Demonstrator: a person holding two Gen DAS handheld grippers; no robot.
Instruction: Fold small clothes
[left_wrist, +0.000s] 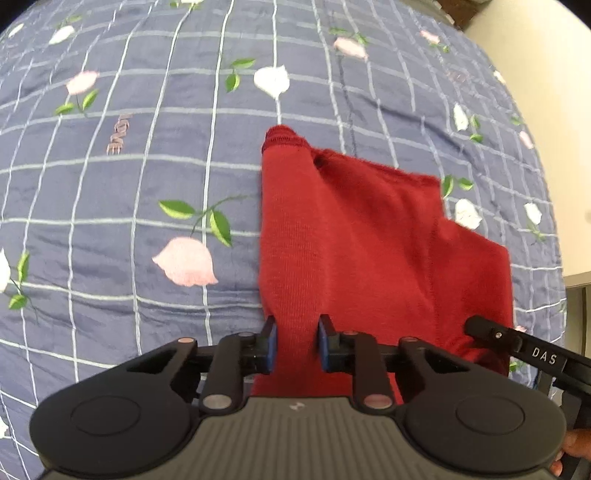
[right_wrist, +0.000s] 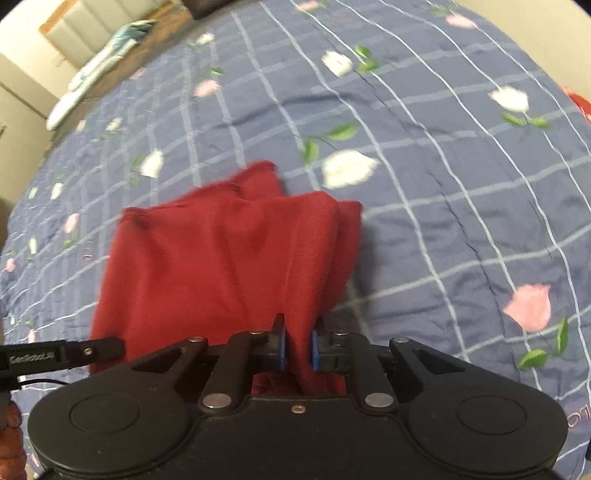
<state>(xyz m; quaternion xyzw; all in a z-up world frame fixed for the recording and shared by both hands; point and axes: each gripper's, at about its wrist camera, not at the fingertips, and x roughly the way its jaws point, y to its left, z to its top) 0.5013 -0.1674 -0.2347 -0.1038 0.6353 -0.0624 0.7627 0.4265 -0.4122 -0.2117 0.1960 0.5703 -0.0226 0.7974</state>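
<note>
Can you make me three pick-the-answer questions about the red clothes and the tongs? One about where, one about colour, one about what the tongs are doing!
1. Where does the red garment lie?
A. On a blue checked bedspread with flowers
B. In a basket
C. On a wooden floor

2. What colour are the pads on the tongs?
A. Yellow
B. Blue
C. White

3. What are the left tongs and the right tongs doing?
A. Both hang open over bare bedspread
B. Only one holds cloth
C. Each is closed on a bit of the red garment

Answers:
1 A, since the bedspread with pink and white flowers spreads out all around the garment.
2 B, since blue strips line the inside of the fingers in both views.
3 C, since red cloth runs between the fingers in each wrist view.
</note>
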